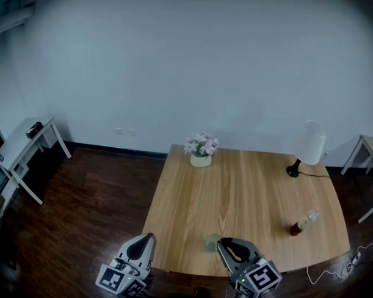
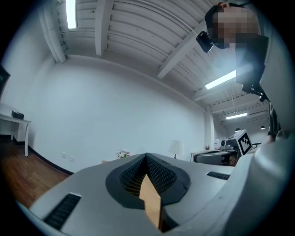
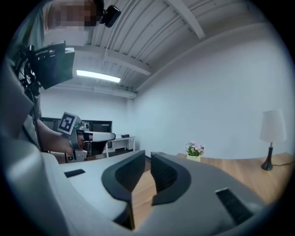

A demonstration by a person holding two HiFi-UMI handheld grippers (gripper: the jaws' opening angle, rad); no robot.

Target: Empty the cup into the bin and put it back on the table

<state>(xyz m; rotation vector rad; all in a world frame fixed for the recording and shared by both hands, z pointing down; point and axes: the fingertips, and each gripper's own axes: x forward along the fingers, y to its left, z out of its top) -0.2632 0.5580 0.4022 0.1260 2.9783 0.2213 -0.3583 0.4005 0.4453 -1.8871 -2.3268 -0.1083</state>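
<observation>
While both grippers hang over the near edge of the table (image 1: pixel 246 190), the cup (image 1: pixel 212 242) stands on the wood close to that edge, pale green and upright. The right gripper (image 1: pixel 224 243) shows just to the right of the cup in the head view; whether its tip touches the cup cannot be told from there. In the right gripper view its jaws stand almost together, only a thin slit between the tips and nothing in it. They point out across the tabletop.

The left gripper (image 1: pixel 151 237) sits at the table's front left corner, well apart from the cup. Its jaws are closed tip to tip and hold nothing, with bare wood showing through the gap lower down between them.

Farther back on the table, a small pot of flowers (image 1: pixel 201 147) stands at the far edge. A white lamp (image 1: pixel 309 146) stands at the far right corner, its cord trailing to the right. A bottle (image 1: pixel 304 222) lies on its side near the right edge. A white side table (image 1: pixel 21 146) stands against the wall at the left, on the dark floor (image 1: pixel 93 191).
</observation>
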